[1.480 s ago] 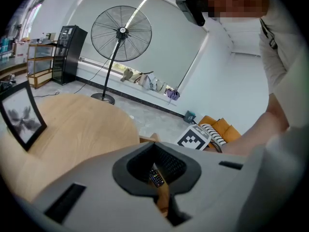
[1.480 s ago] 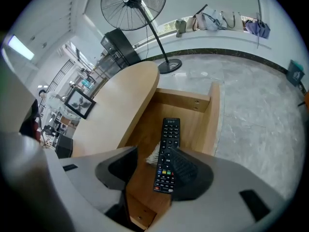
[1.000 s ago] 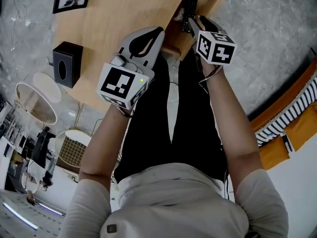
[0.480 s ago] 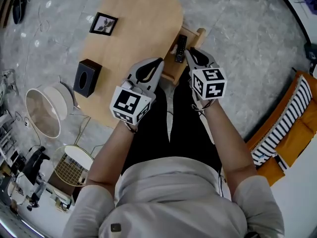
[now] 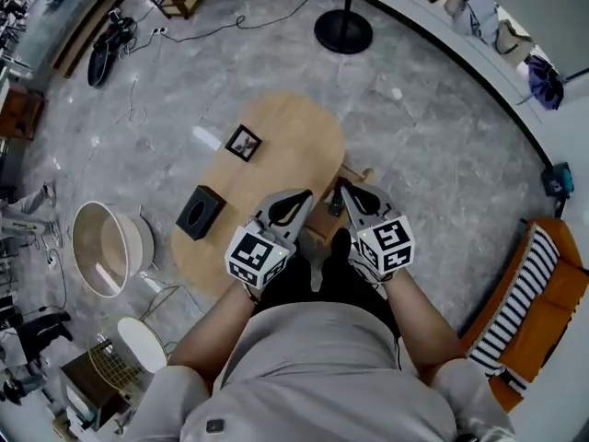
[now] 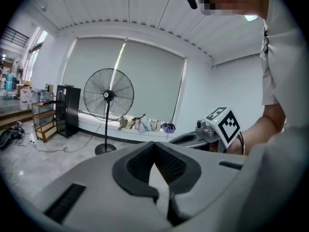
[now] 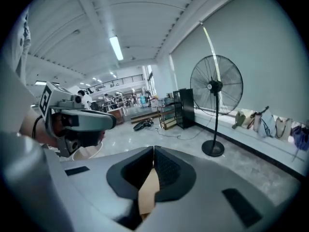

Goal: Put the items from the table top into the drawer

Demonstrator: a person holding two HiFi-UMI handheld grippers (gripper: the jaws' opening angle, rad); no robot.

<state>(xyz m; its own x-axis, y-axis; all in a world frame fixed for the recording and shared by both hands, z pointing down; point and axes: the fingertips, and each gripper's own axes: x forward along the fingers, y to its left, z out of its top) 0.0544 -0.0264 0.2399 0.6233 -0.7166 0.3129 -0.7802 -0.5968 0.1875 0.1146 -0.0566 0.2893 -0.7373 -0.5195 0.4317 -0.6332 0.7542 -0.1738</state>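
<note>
Though closed, left gripper point(image 5: 296, 201) and right gripper point(image 5: 348, 194) carry square-marker cubes point(image 5: 258, 256).

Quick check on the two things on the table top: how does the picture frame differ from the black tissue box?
The picture frame lies flat, face up, with a pale mat round a dark picture; the tissue box is an all-black block that stands taller, with a slot in its top. The picture frame sits near the middle of the table; the tissue box sits near its left edge, closer to the person. Both rest on the table top, apart from each other.
</note>
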